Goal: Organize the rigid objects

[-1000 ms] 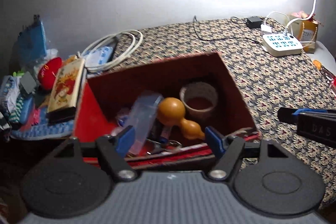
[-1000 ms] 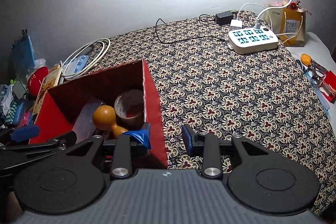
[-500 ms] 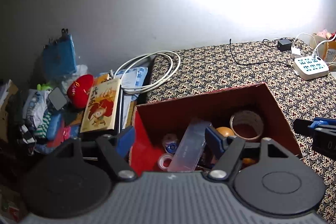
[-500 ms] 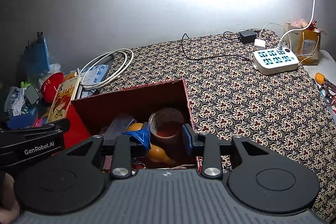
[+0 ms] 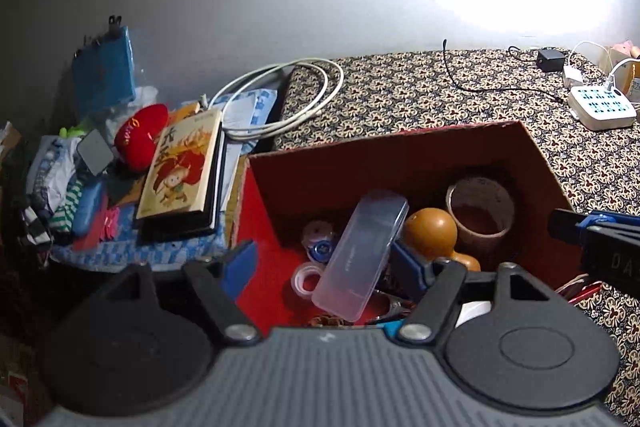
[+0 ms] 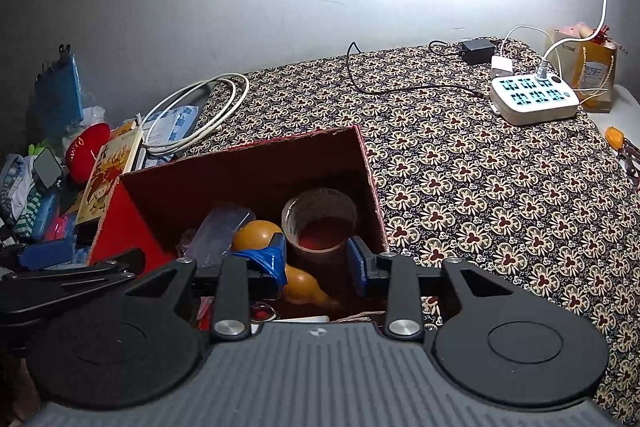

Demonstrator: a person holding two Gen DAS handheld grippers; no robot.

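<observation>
A red cardboard box (image 5: 384, 143) (image 6: 248, 155) stands on the patterned tablecloth. In it lie a clear plastic case (image 5: 360, 255), an orange gourd (image 5: 430, 231) (image 6: 256, 235), a brown tape roll (image 5: 480, 203) (image 6: 320, 223) and small tape rolls (image 5: 306, 279). My left gripper (image 5: 324, 265) hovers open above the box's left half, the case showing between its fingers but lower down. My right gripper (image 6: 316, 261) hangs open over the box's right part, above the gourd and tape roll, holding nothing. Each gripper shows at the edge of the other's view.
Left of the box lies clutter: an illustrated book (image 5: 180, 171), a red plush (image 5: 140, 137), a blue pouch (image 5: 104, 71) and a coiled white cable (image 5: 280, 107). A white power strip (image 6: 532, 99) with cords and a paper bag (image 6: 596, 75) stand at the far right.
Both grippers have shifted left. The right one, earlier astride the box's right wall, now hangs over its inside. The left one now reaches toward the box's left wall. Jaw gaps look unchanged.
</observation>
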